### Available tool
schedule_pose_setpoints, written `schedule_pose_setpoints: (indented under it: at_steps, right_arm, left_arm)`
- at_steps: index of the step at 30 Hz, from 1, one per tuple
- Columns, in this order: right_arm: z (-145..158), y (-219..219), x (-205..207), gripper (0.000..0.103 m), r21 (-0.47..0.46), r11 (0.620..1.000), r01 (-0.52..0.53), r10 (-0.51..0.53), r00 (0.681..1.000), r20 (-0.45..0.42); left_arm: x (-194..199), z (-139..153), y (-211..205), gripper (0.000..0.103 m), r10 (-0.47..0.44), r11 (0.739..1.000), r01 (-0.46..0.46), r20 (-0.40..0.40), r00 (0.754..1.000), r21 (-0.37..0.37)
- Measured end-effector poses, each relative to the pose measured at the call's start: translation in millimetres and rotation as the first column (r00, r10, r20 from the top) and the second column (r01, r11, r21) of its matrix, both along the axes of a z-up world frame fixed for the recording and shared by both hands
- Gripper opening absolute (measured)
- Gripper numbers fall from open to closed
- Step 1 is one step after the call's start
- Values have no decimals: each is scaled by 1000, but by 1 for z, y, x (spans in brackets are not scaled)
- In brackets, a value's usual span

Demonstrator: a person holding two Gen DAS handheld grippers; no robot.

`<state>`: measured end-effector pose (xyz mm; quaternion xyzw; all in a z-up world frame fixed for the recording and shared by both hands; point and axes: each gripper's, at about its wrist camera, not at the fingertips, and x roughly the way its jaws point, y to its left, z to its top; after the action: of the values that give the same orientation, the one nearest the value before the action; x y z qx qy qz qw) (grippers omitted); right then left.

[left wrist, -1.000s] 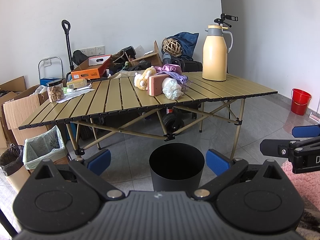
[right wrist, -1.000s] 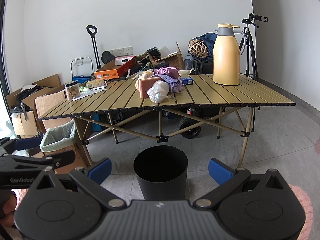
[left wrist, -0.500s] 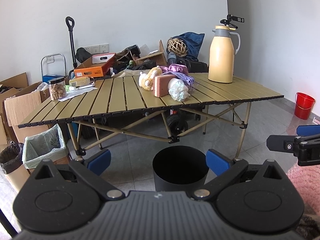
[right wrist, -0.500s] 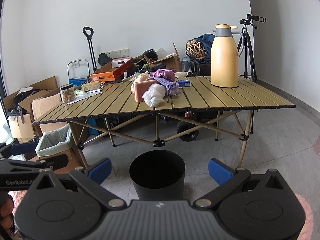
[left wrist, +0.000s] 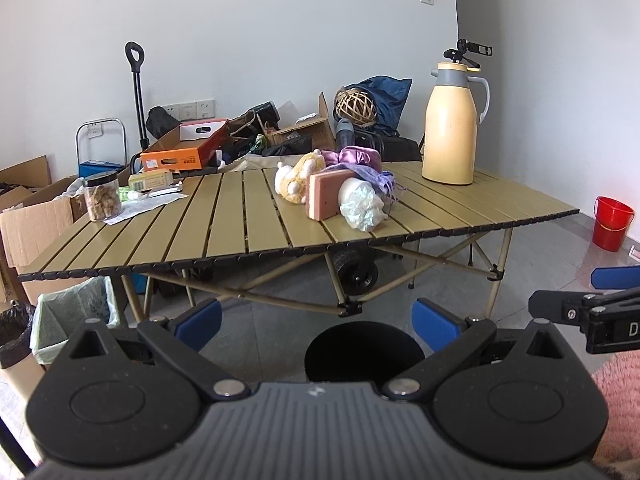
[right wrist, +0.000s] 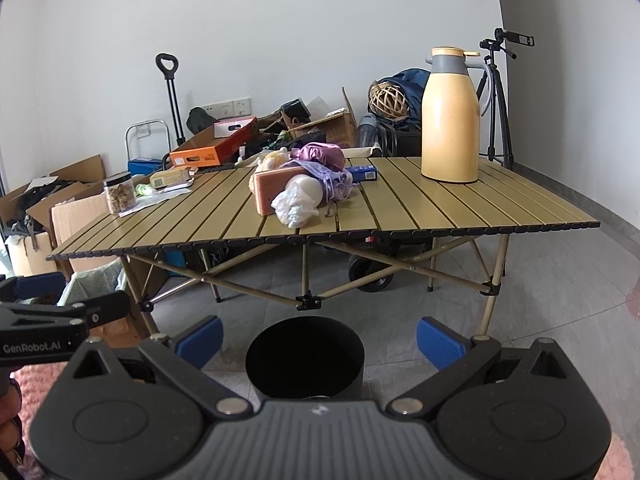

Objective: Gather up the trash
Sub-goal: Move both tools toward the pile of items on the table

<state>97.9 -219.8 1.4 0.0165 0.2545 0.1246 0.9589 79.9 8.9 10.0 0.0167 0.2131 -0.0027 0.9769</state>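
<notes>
Both empty, spread wide: left gripper [left wrist: 316,316] & right gripper [right wrist: 318,336], held low facing table [left wrist: 224,220], prob. lining up approach. Trash, i.e. crumpled white bag [left wrist: 362,210], on table near front edge beside pink sponge [left wrist: 326,192]. Black bin [right wrist: 305,354] on floor just in front, handy for drops.

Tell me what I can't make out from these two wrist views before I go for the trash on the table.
- Black bin: its base is hidden by the gripper body in both views.
- Purple cloth bundle: whatever is under it is hidden by the pink sponge and white crumpled bag.
- Small blue box: label too small; unseen from the left wrist.
</notes>
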Motion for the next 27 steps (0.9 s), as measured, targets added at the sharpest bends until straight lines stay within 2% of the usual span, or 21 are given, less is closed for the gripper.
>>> schedule_pose_setpoints:
  at_steps: [6, 16, 27]
  right_arm:
    - [1, 2, 26, 103, -23, 999, 22, -22, 999, 26]
    - [6, 4, 76, 103, -6, 998, 63, -63, 996, 64]
    - [4, 14, 137, 103, 0, 998, 57, -57, 994, 98]
  left_arm:
    - [27, -1, 0, 103, 0, 1000, 0, 10, 1000, -22]
    - [76, 6, 0, 103, 5, 999, -3, 48, 999, -36]
    - [140, 12, 9, 103, 49, 999, -48, 80, 996, -18]
